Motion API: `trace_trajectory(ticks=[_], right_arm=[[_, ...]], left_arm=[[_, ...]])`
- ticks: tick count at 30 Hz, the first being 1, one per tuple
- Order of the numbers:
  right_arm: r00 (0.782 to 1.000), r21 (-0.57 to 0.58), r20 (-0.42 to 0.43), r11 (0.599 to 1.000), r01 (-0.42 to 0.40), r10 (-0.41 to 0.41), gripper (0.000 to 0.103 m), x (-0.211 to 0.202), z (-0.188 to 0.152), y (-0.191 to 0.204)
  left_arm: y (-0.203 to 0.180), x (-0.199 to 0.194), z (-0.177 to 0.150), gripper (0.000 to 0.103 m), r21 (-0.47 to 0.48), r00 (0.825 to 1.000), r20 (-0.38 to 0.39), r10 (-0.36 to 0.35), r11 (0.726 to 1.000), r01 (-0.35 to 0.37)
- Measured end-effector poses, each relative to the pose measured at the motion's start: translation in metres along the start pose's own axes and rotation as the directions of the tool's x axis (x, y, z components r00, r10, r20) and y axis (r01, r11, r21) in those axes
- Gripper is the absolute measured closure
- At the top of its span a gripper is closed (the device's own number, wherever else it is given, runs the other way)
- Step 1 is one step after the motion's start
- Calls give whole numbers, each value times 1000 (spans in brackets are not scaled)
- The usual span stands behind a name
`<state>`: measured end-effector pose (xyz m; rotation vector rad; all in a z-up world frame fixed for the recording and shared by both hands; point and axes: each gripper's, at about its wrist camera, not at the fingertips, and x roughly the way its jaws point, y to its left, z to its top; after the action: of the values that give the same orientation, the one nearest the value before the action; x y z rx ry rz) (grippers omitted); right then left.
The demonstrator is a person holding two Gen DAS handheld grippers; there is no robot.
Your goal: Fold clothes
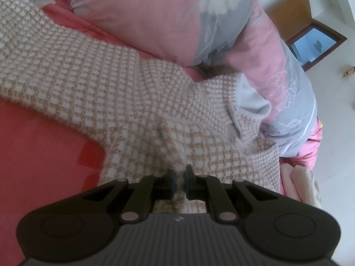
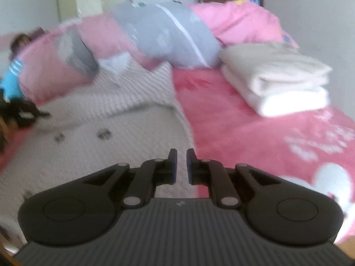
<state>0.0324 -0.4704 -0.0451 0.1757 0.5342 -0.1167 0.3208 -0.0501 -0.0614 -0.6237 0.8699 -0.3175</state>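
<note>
**Keep the pinch, bring the free gripper back to the knit**

The houndstooth knit cardigan (image 1: 124, 102) lies spread across the pink bedsheet (image 1: 33, 146), one sleeve running out toward the bed's far left corner and its upper edge tucked against the pink-and-grey duvet (image 1: 177, 15). The left gripper (image 1: 179, 178) is clenched on a fold of the cardigan's fabric near the bed's near edge; the cloth puckers into the narrow gap between its pads.

The right gripper (image 2: 182, 166) hangs above the cardigan's near right part with its fingers drawn almost together and nothing between them. A folded cream blanket (image 2: 275, 77) sits toward the bed's far right corner, well apart.

To fold well, I judge the left pinch should hold steady as an anchor while the right gripper takes a matching edge, so both lift evenly. The fluffy knit probably stretches, so pull gently and avoid dragging the bedsheet.
</note>
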Motion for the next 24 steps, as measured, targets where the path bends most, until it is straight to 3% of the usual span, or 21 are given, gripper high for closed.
trace_trajectory(ticks=[5, 7, 11, 16, 20, 22, 24], right_arm=[[996, -24, 3, 996, -89, 89, 95, 49, 5, 15], [992, -28, -105, 997, -70, 67, 94, 87, -6, 13], [983, 147, -152, 986, -81, 103, 95, 99, 2, -4], [991, 174, -70, 980, -101, 115, 93, 90, 34, 1], [991, 190, -73, 977, -93, 108, 93, 135, 50, 8], [985, 161, -168, 987, -7, 35, 92, 174, 44, 10], [989, 200, -148, 980, 4, 27, 92, 186, 35, 8]], left_arm=[[2, 3, 2, 92, 12, 1000, -14, 1, 1000, 0], [4, 4, 2, 88, 1, 1000, -21, 6, 1000, -6], [11, -2, 3, 79, -4, 1000, -24, 6, 1000, -6], [15, -12, 1, 75, -17, 1000, -20, -7, 1000, 7], [14, -21, -4, 71, -13, 999, -27, -21, 1000, 20], [12, -26, -7, 67, -5, 999, -36, -28, 1000, 28], [8, -34, -11, 65, 13, 998, -44, -33, 999, 34]])
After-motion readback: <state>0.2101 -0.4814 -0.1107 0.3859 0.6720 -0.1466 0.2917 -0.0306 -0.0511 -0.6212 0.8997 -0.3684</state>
